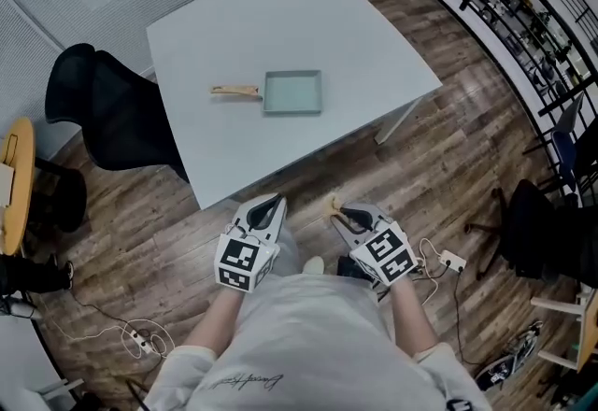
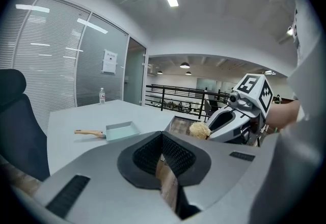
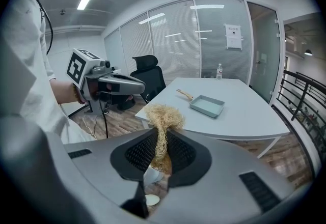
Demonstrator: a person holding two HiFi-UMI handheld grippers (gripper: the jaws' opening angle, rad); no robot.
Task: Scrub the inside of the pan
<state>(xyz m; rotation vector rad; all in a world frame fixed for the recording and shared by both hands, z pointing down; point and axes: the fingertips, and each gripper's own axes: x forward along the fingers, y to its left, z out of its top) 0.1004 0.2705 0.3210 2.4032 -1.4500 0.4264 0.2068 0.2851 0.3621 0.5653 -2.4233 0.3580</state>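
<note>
The right gripper [image 1: 343, 214] is clamped on a scrubber [image 3: 163, 115]; the left gripper [image 1: 272, 204] is closed on nothing. The pan [image 1: 292, 92] lies unheld on the far table [image 1: 360, 35], so I expect scrubbing could shove it away.

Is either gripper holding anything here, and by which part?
The right gripper is shut on a straw-coloured fibre scrubber, pinching its narrow middle; the bushy tuft sticks out past the jaws. The left gripper is shut and empty.

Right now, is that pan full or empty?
Empty: the pan shows a bare pale bottom in the head view, with nothing lying in it.
</note>
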